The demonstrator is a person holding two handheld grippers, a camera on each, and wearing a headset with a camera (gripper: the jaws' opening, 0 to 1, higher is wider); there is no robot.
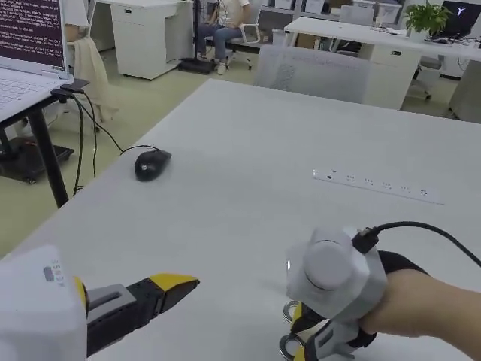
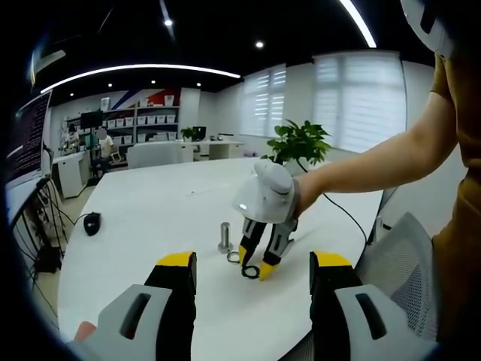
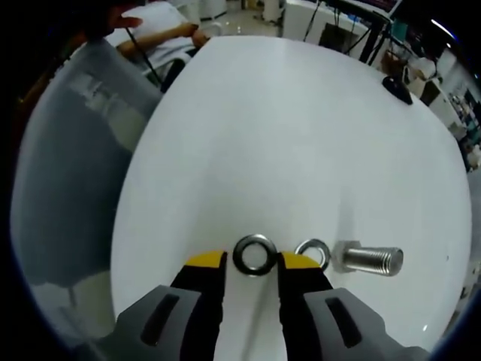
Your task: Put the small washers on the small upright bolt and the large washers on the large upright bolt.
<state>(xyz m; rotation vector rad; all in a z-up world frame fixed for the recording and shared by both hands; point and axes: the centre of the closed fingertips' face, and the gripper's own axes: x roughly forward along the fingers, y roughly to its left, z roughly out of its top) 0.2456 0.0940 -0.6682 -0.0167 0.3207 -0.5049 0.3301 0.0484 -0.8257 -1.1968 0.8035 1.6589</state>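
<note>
While L gripper (image 2: 254, 259) gapes, R gripper (image 3: 254, 260) clamps 1st washer (image 3: 240, 256); 2nd washer (image 3: 324, 249), 1 bolt (image 3: 368, 260)

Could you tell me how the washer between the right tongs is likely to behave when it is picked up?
The washer looks like stiff metal, so it should not bend. It lies flat and thin on the smooth table, so the right tongs may slip off its rim. If dropped on edge, it could roll.
</note>
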